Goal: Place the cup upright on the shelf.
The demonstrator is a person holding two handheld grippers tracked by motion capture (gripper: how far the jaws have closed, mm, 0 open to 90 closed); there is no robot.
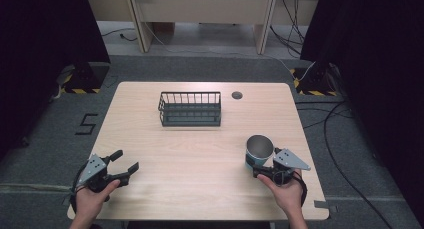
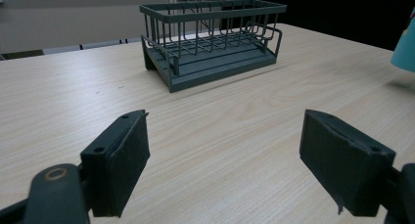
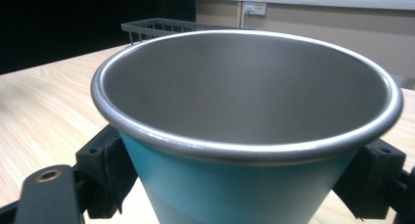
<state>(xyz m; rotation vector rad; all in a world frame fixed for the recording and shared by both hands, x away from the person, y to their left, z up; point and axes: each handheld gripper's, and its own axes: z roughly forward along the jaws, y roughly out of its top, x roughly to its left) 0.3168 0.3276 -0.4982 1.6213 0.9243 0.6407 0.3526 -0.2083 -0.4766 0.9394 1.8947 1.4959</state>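
- The cup (image 1: 259, 150) stands upright on the table (image 1: 200, 154), mouth up, its long axis vertical – it sits at the near right, well apart from the rack (image 1: 190, 109).
- In my right gripper view the cup (image 3: 235, 150) is wider at the steel rim and narrows downward; the outside is teal, the inside bare metal.
- My right gripper (image 1: 263, 170) comes at the cup from the near side, and its jaws stand one on each side of the teal wall, below the rim.
- In that close view the pads (image 3: 105, 172) lie against the cup on both sides, so I read my right gripper (image 3: 235, 185) as clamped on the cup; whether the cup's foot rests on the table I cannot tell.
- My left gripper (image 1: 124, 163) is at the near left of the table, pointed toward the middle – its jaws are spread wide and grasp nothing.
- In my left gripper view the gripper (image 2: 222, 158) has bare wood between its pads, and the rack (image 2: 210, 40) lies ahead, long side across, well apart from them.
- A sliver of the cup (image 2: 406, 45) shows at the right edge there.
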